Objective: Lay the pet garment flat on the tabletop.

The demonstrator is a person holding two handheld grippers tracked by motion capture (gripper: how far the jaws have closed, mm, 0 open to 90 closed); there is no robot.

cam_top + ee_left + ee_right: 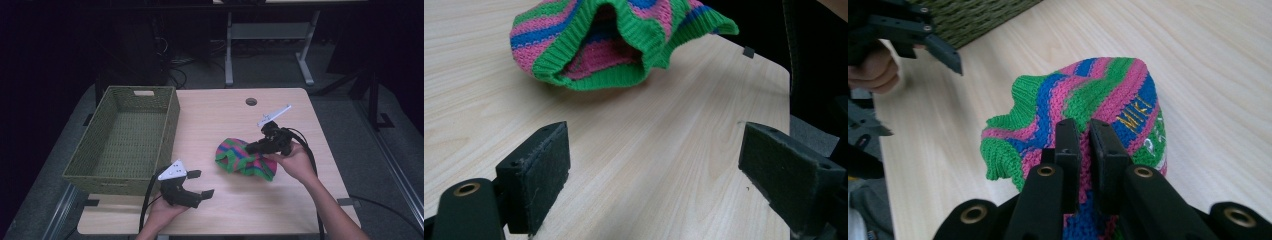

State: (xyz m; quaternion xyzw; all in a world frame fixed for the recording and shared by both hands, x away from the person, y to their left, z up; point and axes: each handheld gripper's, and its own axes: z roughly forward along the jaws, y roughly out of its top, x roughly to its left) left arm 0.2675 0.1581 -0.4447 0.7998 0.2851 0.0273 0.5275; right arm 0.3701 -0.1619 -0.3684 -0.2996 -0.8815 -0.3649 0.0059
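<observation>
1. Pinching the knit cap (1088, 105) between its pressed-together jaws, the right gripper (1083, 150) has a fold of the striped wool clamped tight; from above, the right gripper (260, 146) sits at the cap's right end, with the hand (295, 162) behind it.
2. Cap now: the cap (245, 157) lies on the table (280, 205), right of centre, well apart from the basket. Its green rim droops open toward the left gripper's camera, where the cap (589, 45) shows its pink inside.
3. Left gripper (200, 184): jaws spread wide, nothing between them, pads (549, 165) hovering over bare wood near the front edge, just beside the basket's near corner.
4. Basket (125, 137): green wicker, at the table's left side, nothing inside that I can see.
5. Progress call: the grab looks done, the carry not. I'd judge the cap has yet to be lifted across and dropped into the basket, so most of the job is left. Whether the left gripper joins in, I can't say.
</observation>
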